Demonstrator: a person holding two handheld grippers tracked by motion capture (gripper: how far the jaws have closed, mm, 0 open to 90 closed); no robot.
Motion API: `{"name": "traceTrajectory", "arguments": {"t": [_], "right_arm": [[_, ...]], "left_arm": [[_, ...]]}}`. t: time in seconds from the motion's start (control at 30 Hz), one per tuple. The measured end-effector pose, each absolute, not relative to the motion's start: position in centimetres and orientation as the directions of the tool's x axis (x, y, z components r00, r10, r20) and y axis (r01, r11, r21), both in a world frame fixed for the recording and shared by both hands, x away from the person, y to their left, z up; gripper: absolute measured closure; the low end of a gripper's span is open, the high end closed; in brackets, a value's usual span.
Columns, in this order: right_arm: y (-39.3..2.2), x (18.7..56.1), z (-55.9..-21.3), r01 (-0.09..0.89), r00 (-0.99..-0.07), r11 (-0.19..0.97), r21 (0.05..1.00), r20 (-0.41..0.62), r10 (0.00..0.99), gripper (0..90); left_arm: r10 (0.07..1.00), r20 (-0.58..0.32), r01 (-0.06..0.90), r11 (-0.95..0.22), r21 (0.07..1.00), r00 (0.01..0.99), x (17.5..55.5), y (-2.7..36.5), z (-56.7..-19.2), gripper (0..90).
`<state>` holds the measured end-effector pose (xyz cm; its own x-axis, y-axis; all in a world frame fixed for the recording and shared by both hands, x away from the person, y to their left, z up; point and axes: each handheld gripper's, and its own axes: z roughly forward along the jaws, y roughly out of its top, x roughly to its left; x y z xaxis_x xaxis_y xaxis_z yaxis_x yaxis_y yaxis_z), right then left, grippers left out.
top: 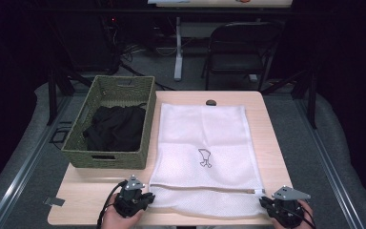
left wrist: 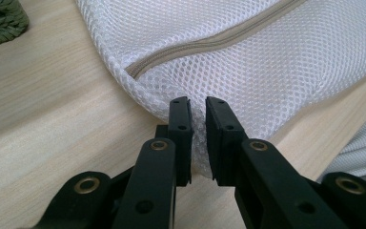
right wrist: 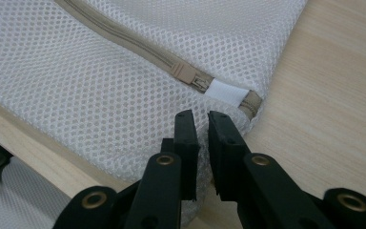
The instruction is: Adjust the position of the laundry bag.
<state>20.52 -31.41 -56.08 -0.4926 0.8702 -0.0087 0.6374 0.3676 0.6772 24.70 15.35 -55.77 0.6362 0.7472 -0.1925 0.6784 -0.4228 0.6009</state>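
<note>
One white mesh laundry bag [top: 202,152] lay flat across the middle and right of the light wooden table [top: 86,191], its near edge hanging a little past the table's lower rim in the high view. Both grippers met it at that near edge. The left gripper [top: 145,199] sat at the bag's lower left corner and the right gripper [top: 267,204] at its lower right corner, each held in a hand cut off by the bottom of the frame.

From above, the jaws were too small to read. The left gripper view showed the left gripper [left wrist: 198,119] with its black jaws nearly closed, a narrow slit between them and a fold of the mesh [left wrist: 248,62] pinched in that slit. The right gripper view showed the same: the right gripper [right wrist: 201,131] with jaws close together, clamped on the bag's edge [right wrist: 100,95].

Up close the fabric was a honeycomb net of small holes, soft and slightly puffed. A beige zipper [right wrist: 138,45] ran across it, ending in a slider beside a white tab [right wrist: 226,93]. From above, a small dark outline drawing [top: 205,158] marked the bag's centre.

At the table's left stood a green woven basket [top: 145,124] with dark clothing [top: 112,129] bundled inside; its folds were hard to make out. A small dark object [top: 211,102] lay at the table's far edge, too small to identify. Behind, a folding chair [top: 238,47] stood in the dim room.
</note>
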Motion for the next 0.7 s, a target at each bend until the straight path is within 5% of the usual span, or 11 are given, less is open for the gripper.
{"name": "traceTrajectory", "arguments": {"t": [0.23,0.7], "right_arm": [[-31.43,20.66,-56.24,0.645,-0.493,0.364,0.672,0.002,0.870,78.2],[-31.81,20.77,-56.26,0.632,-0.442,0.302,0.714,0.012,0.897,49.4]], "left_arm": [[0.750,-0.203,0.685,-0.412,0.601,0.629,24.79,15.45,-55.87,74.3],[0.763,-0.238,0.683,-0.336,0.649,0.601,25.17,16.21,-55.66,49.9]]}}
